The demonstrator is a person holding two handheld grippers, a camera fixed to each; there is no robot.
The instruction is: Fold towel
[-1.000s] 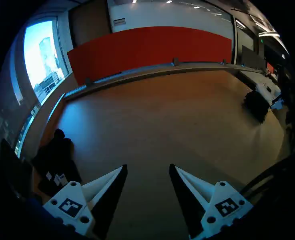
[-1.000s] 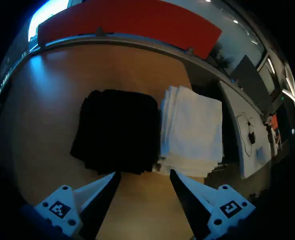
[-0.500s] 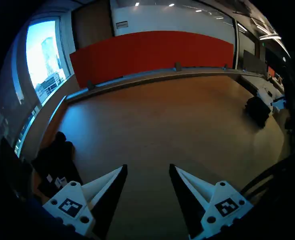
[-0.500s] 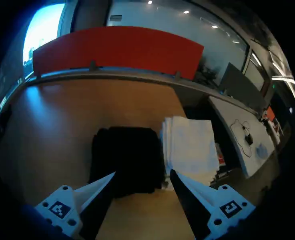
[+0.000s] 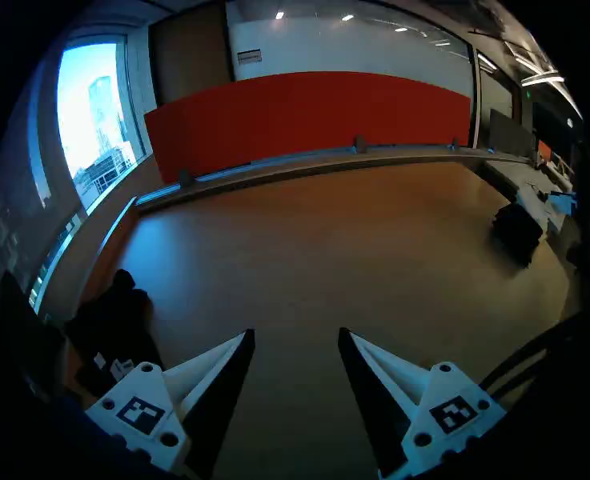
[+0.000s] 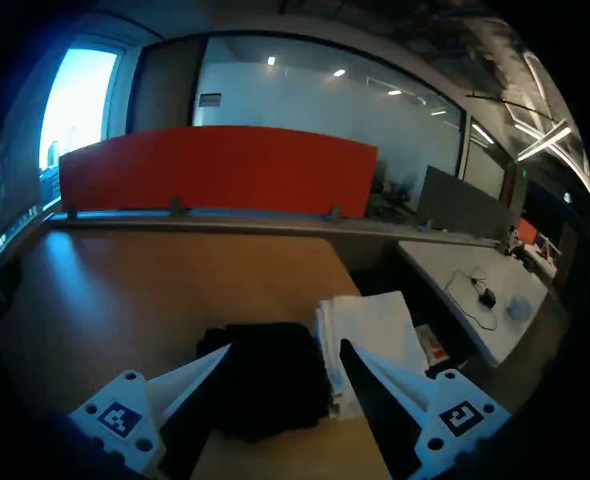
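In the right gripper view a stack of black folded towels (image 6: 272, 376) lies on the wooden table (image 6: 166, 296), with a stack of white folded towels (image 6: 371, 336) right beside it on its right. My right gripper (image 6: 285, 358) hangs open above the black stack, nothing between its fingers. In the left gripper view my left gripper (image 5: 293, 342) is open over bare wooden table (image 5: 335, 240), holding nothing. The black stack (image 5: 517, 230) shows far off at the table's right edge.
A red partition (image 5: 311, 112) runs along the table's far edge. A dark bag or chair (image 5: 110, 320) sits at the left edge in the left gripper view. A white desk (image 6: 479, 296) with cables stands to the right of the towels. A bright window (image 5: 86, 120) is at left.
The right gripper has tilted up and drawn back, so both towel stacks slid lower and smaller in its view. The left gripper has tilted up slightly.
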